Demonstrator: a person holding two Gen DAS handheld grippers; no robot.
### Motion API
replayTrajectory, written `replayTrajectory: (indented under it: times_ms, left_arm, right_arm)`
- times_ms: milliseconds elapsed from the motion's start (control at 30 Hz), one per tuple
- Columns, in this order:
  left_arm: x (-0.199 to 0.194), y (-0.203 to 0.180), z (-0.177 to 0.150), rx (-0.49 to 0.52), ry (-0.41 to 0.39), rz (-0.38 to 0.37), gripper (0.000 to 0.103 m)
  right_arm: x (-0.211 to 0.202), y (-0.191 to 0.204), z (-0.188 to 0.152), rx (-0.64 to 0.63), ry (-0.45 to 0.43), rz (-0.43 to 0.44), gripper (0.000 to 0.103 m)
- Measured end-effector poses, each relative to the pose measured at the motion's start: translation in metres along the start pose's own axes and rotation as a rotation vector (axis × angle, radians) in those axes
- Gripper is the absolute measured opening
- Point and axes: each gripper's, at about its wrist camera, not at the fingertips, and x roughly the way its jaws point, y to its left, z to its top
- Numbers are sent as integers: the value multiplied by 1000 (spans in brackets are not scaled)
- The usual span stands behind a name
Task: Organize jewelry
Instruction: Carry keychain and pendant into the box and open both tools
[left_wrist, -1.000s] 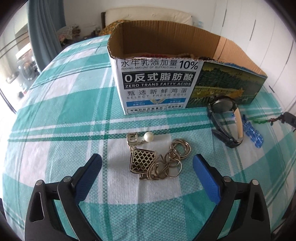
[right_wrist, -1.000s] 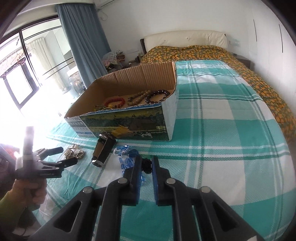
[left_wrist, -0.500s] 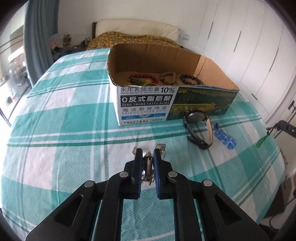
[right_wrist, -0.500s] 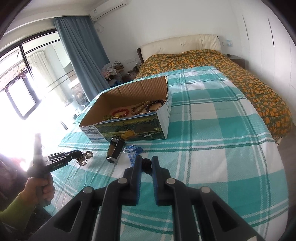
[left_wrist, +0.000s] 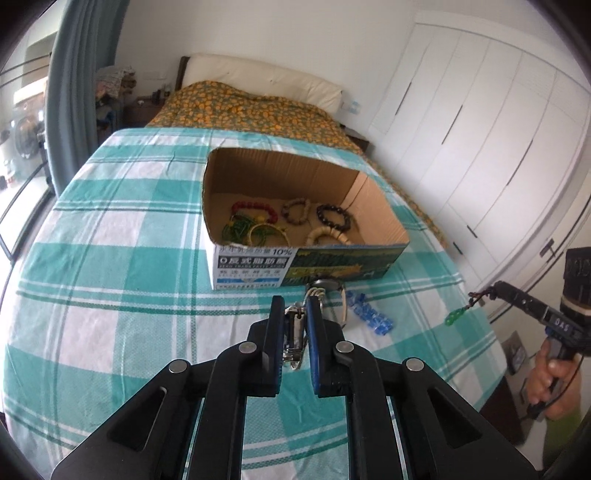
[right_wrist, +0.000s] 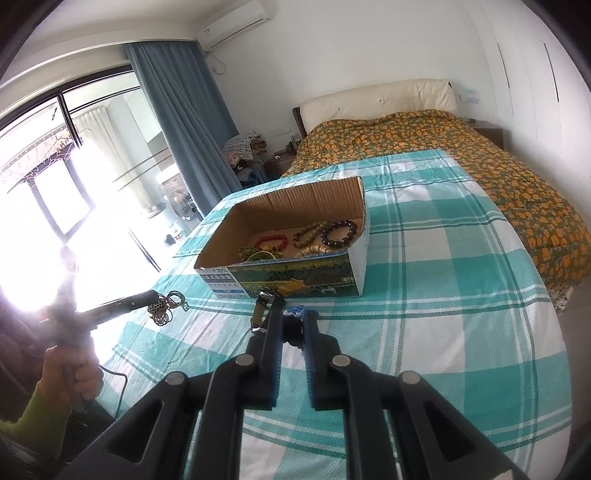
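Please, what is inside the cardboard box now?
Inside the cardboard box lie a red bead bracelet, a dark bead bracelet, a brown one, a cream one and green-gold pieces. The near wall hides the floor behind it.

Watch (left_wrist: 327, 286) mostly hidden behind left gripper (left_wrist: 293, 317) fingers; what right gripper (right_wrist: 293, 326) pinches is dark, too blurred to identify. Window glare washes out the hand (right_wrist: 70, 373) left of it.

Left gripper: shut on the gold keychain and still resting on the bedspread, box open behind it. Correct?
Not resting. The left gripper is shut on the gold keychain, but the right wrist view shows it lifted, the charms dangling clear of the bedspread. The cardboard box is open behind it.
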Motion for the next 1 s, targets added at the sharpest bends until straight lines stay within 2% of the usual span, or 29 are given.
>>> replayTrajectory:
  times_ms: [133, 300, 433, 600, 800, 900, 933, 967, 1000]
  left_arm:
    - [-8, -2, 32, -8, -28, -39, 9]
    - [-2, -2, 78, 9, -79, -2, 9]
    - [16, 3, 103, 6, -91, 19, 9]
    - [53, 12, 114, 3, -54, 57, 9]
    - [94, 23, 109, -6, 20, 80, 10]
    - [108, 28, 103, -3, 40, 116, 11]
    - [110, 29, 102, -6, 41, 134, 21]
    - [111, 30, 99, -15, 46, 153, 34]
    - [109, 31, 96, -29, 45, 175, 69]
  right_arm:
    - [3, 12, 25, -45, -27, 19, 11]
    - [18, 25, 70, -122, -71, 9, 11]
    - [44, 26, 101, -142, -68, 1, 11]
    - [91, 15, 121, -160, -9, -60, 11]
    - [140, -13, 117, -133, 73, -105, 11]
    - [152, -24, 113, -123, 95, -140, 13]
    - [154, -27, 113, -113, 99, -142, 16]
    - [152, -30, 110, -101, 92, -141, 30]
    - [147, -32, 108, -92, 70, -141, 44]
